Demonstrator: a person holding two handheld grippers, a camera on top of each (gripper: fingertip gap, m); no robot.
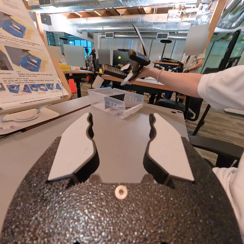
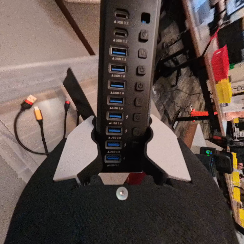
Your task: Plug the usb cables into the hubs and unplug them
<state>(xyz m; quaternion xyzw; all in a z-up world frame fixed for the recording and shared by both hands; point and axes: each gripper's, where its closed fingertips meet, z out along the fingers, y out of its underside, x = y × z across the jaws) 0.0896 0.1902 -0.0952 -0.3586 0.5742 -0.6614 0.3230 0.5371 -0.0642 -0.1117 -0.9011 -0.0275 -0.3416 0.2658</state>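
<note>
My right gripper (image 2: 122, 118) is shut on a long black USB hub (image 2: 124, 66), gripping its lower end; every port that shows is empty. It holds the hub in the air above a clear plastic bin (image 2: 26, 79). In the bin lie a black cable with a red USB-A plug (image 2: 28, 102), an orange-plugged cable (image 2: 38, 114) and a red-tipped cable (image 2: 67, 103). In the left wrist view, my left gripper (image 1: 120, 116) is open and empty over the grey table (image 1: 118, 145), short of the bin (image 1: 133, 109). The right gripper (image 1: 126, 74) and hub (image 1: 112, 70) hover above the bin.
An instruction sheet on a stand (image 1: 26, 66) rises at the left of the table. A black divider (image 2: 77, 95) stands inside the bin. The person's white sleeve (image 1: 221, 87) crosses from the right. The table's right edge (image 1: 184, 125) drops to the floor; other desks stand behind. Some 50 cm of space lies between my two pairs of fingers.
</note>
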